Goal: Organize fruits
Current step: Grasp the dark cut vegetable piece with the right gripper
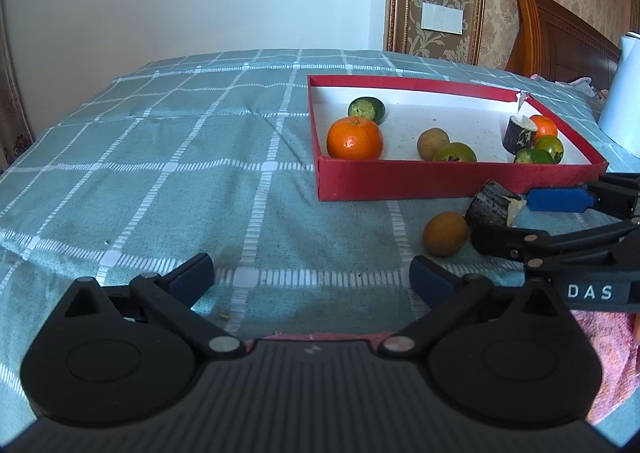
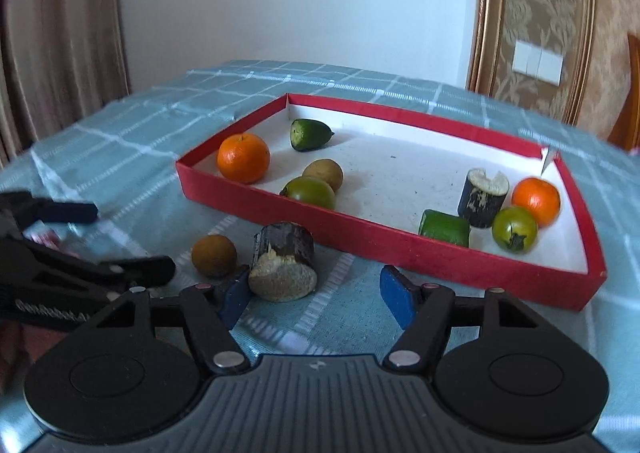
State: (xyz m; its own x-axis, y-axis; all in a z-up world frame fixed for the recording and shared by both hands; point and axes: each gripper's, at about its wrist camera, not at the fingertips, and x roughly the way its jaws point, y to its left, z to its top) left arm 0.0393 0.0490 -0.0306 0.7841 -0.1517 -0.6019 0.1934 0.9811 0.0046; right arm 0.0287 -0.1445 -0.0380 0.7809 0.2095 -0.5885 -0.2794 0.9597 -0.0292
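Sugarcane stub (image 2: 283, 267) on its side between right gripper's (image 2: 314, 295) parted pads, unpinched, touching left pad, cut end toward camera, left gripper (image 1: 310, 275) released.

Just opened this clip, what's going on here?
A person is sorting fruit into a red box on a checked cloth. The right claw is at a dark cane chunk lying outside the box: one pad touches it and the other stands apart, so it is not gripped. A brown round fruit lies beside it. The left claw is open and empty.
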